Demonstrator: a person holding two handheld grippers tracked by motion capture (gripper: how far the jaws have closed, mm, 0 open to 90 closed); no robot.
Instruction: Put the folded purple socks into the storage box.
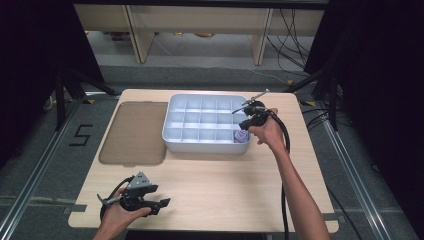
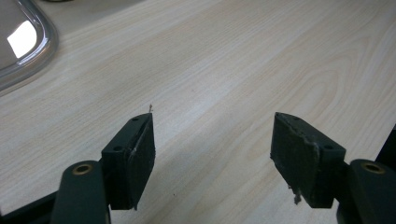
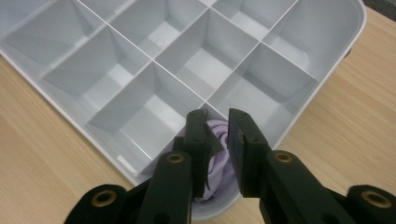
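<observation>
Right gripper (image 3: 219, 140) is sitting over the near right corner cell of your divided tray (image 1: 172, 142), and the jaws are only a narrow gap apart with the purple cloth (image 3: 218, 161) bunched up in that cell just below and between them. From the right gripper view I can't tell for sure if the pads are pinching any fabric; it looks to me like the cloth is resting in the compartment on its own. In the high view you can see the same purple cloth (image 1: 242, 136) tucked into that front right corner, right by your right hand (image 1: 267, 131).

So my read is you're at the drop-off step: cloth is in its cell and the gripper is letting go. Next move, I'd say, is a straight lift clear of the tray, and watch that no fold snags on a pad and drags back out. The cell walls are close on both sides, so don't swing sideways until you're above the rim.

Left gripper (image 1: 162, 204) is parked low at the front left of the worktop (image 1: 210, 190), jaws wide apart with nothing but bare wood between them.

Other stuff: a tinted clear lid (image 1: 134, 132) lies flat just left of the tray, touching or nearly so. The rest of the tray's cells look empty. Nothing really blocks you except the cable trailing off your right gripper.
</observation>
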